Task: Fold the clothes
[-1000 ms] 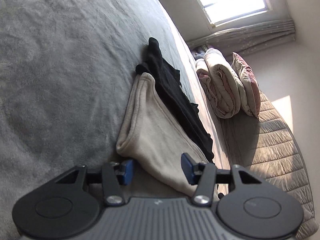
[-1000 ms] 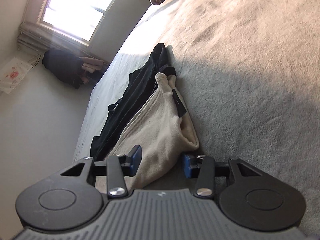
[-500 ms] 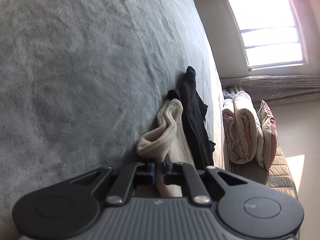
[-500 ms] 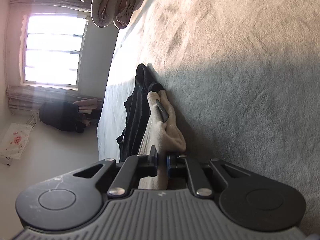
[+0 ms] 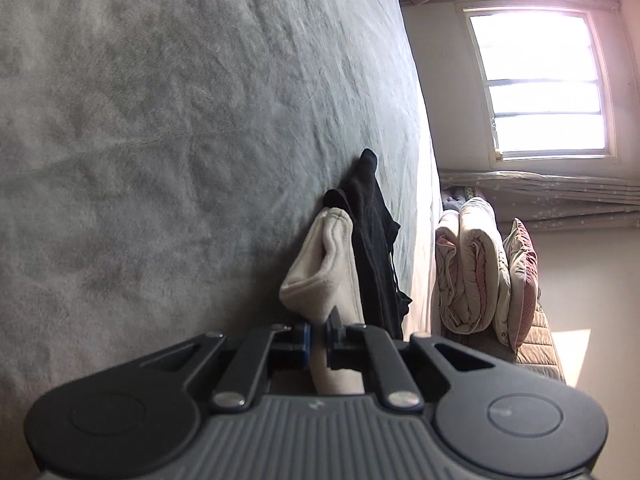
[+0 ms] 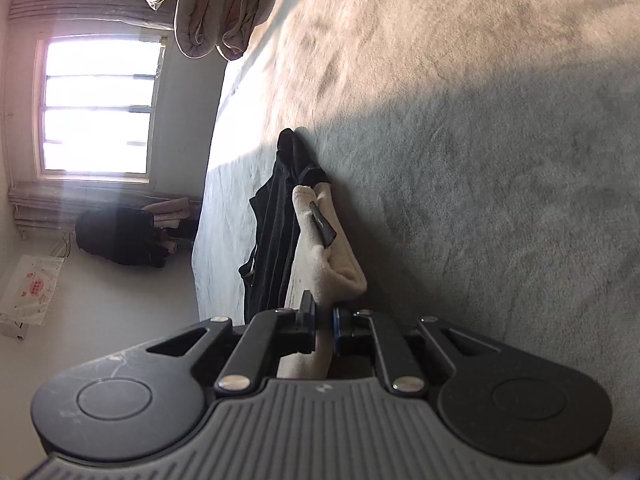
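**Cream fleece pinched at both ends**

Cream fleece garment (image 5: 326, 264) lies mid-bed on the grey blanket (image 5: 160, 120), beside black trousers (image 5: 374, 240). Left gripper (image 5: 316, 340) and right gripper (image 6: 323, 330) both clamp its edge. Soft, light, floppy; hold corners.

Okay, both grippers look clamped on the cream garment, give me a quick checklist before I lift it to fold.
1. Left gripper shut on the cream garment: ok.
2. Right gripper shut on the same garment: ok.
3. Black garment out of both grips: ok, it lies beside the cream one, touching it.
4. Whether the black garment will drag along: cannot tell.
5. Gray bed cover not pinched by the fingers: cannot tell.
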